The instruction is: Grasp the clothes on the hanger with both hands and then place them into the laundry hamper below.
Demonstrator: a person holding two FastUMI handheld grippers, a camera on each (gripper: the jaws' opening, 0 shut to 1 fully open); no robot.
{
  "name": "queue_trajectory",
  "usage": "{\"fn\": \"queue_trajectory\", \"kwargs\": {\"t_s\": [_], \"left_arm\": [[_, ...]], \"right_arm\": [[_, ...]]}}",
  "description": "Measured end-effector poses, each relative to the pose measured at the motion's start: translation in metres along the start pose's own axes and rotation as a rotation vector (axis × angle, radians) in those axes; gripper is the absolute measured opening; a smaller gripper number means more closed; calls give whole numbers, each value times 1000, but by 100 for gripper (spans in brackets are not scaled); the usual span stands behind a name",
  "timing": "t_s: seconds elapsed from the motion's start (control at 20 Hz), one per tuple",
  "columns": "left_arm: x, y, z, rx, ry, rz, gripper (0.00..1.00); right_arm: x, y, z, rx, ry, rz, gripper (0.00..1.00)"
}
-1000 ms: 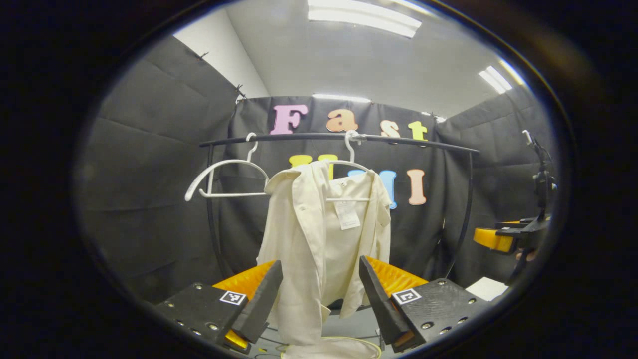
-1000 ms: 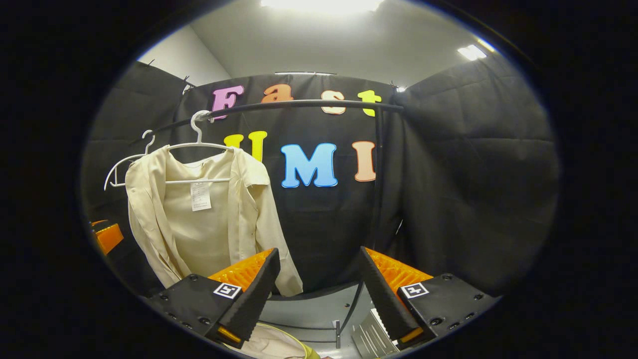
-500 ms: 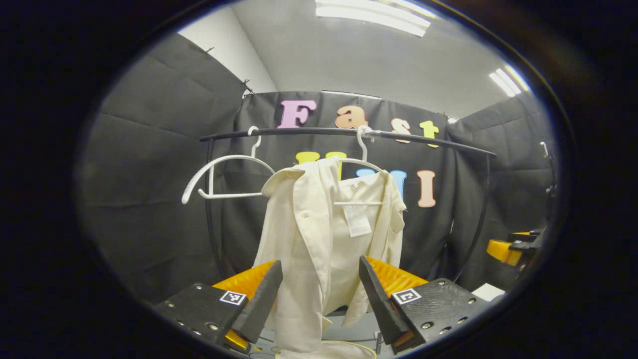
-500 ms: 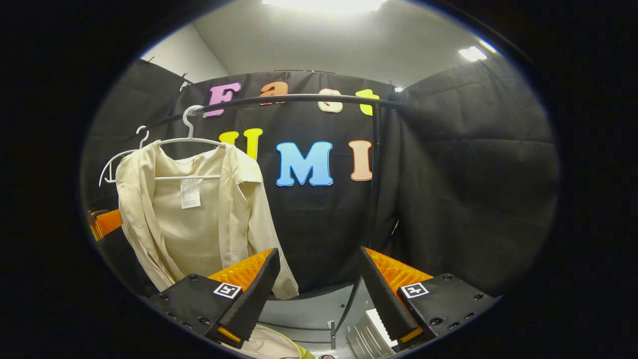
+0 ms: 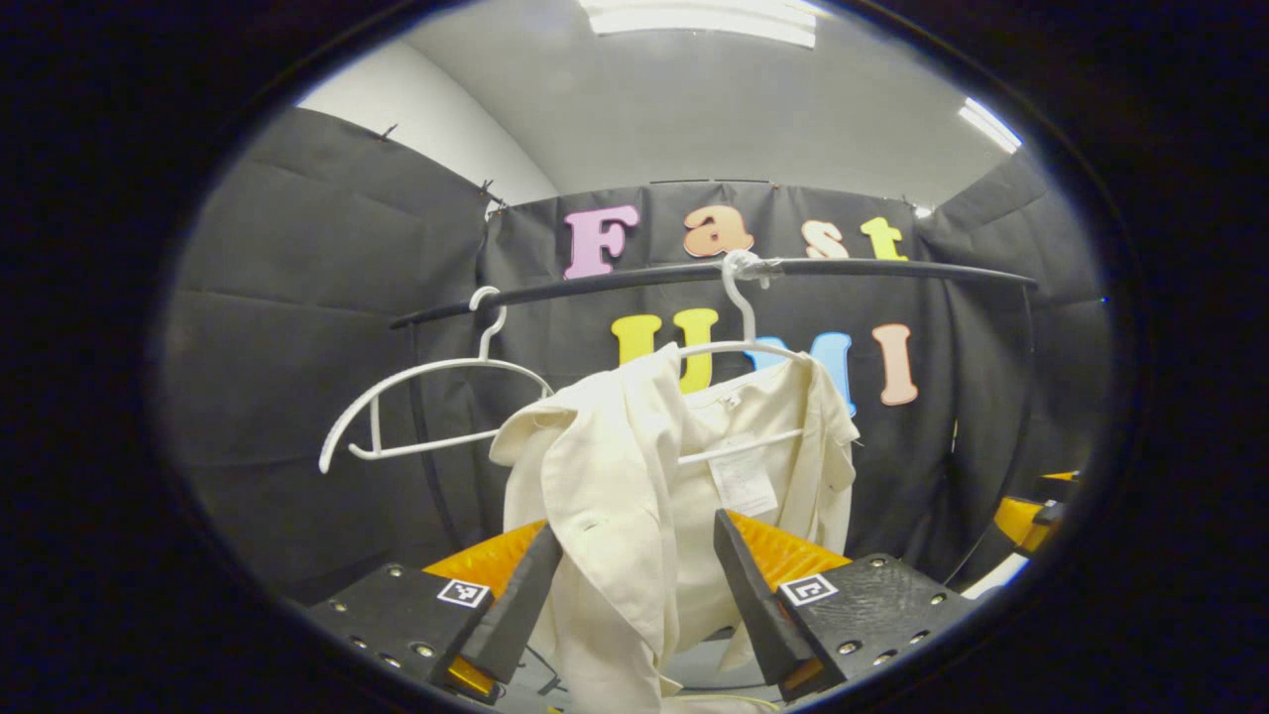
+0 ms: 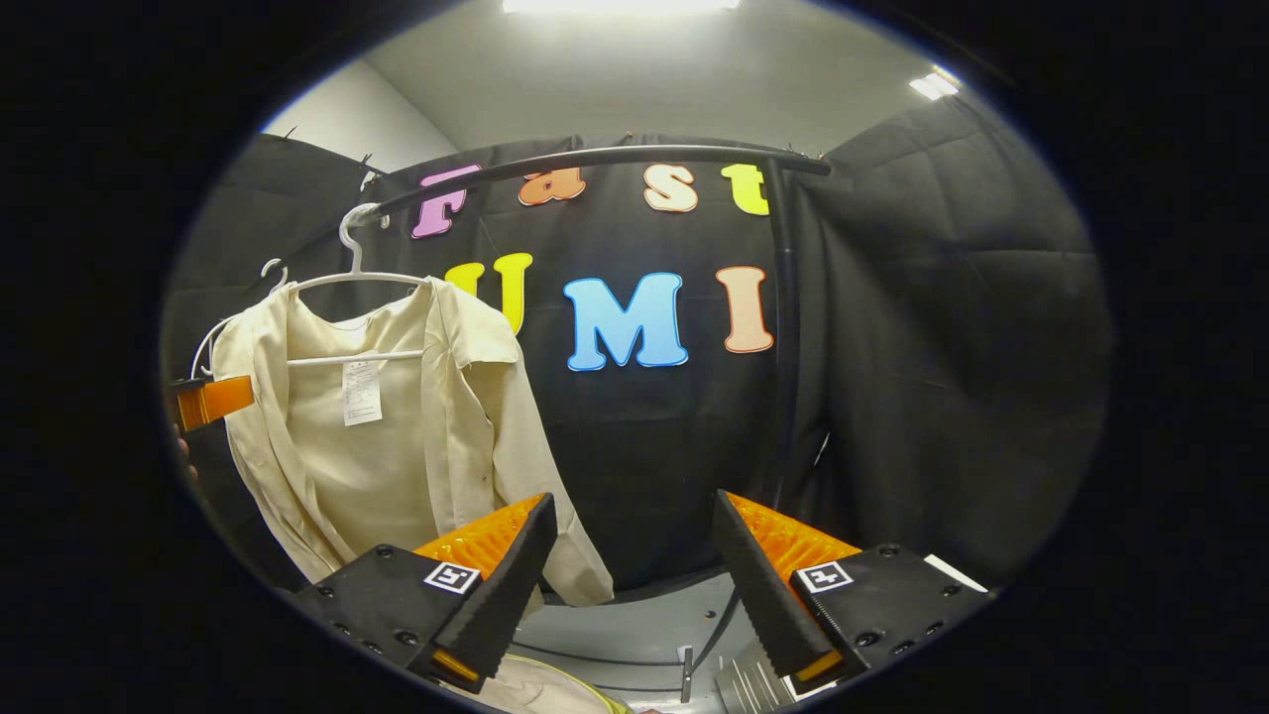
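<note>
A cream shirt (image 5: 684, 476) hangs open on a white hanger (image 5: 739, 347) hooked over a black rail (image 5: 872, 268). My left gripper (image 5: 634, 605) is open right below it, and the shirt's front panel drops into the gap between its fingers without being pinched. In the right gripper view the shirt (image 6: 387, 436) hangs at the left, with the left gripper (image 6: 208, 399) beside its shoulder. My right gripper (image 6: 634, 595) is open and empty, off to the shirt's right. The hamper's rim (image 6: 570, 691) peeks in at the bottom, with pale cloth inside.
An empty white hanger (image 5: 426, 397) hangs on the rail to the left of the shirt. The rack's upright post (image 6: 785, 327) stands ahead of my right gripper. The right gripper (image 5: 1031, 516) shows at the right edge of the left gripper view. Black cloth walls surround the rack.
My left gripper has closed in on the shirt, which now reaches down between its fingers. My right gripper has edged forward and tilted up. Both stay open.
</note>
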State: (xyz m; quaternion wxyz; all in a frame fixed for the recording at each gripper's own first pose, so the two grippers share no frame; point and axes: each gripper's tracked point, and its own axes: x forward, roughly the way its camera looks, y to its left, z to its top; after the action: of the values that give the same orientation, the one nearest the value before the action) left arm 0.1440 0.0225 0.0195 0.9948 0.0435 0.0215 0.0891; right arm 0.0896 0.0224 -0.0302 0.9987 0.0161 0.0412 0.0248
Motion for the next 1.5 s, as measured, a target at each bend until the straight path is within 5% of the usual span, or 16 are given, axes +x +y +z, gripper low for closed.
{"fn": "queue_trajectory", "kwargs": {"t_s": [0.75,0.85,0.95,1.05,1.2,1.5], "left_arm": [[74,10,-11,88,78,226,90],[80,9,-17,105,95,241,69],[82,14,-19,115,93,277,68],[87,11,-18,93,83,278,41],[87,11,-22,5,70,274,7],[68,10,-21,-114,53,283,0]], "right_arm": [[49,12,-37,25,99,193,100],[56,16,-43,28,110,222,100],[62,19,-48,22,120,253,100],[70,24,-53,17,129,287,93],[79,34,-55,10,132,341,98],[105,65,-51,2,124,471,98]]}}
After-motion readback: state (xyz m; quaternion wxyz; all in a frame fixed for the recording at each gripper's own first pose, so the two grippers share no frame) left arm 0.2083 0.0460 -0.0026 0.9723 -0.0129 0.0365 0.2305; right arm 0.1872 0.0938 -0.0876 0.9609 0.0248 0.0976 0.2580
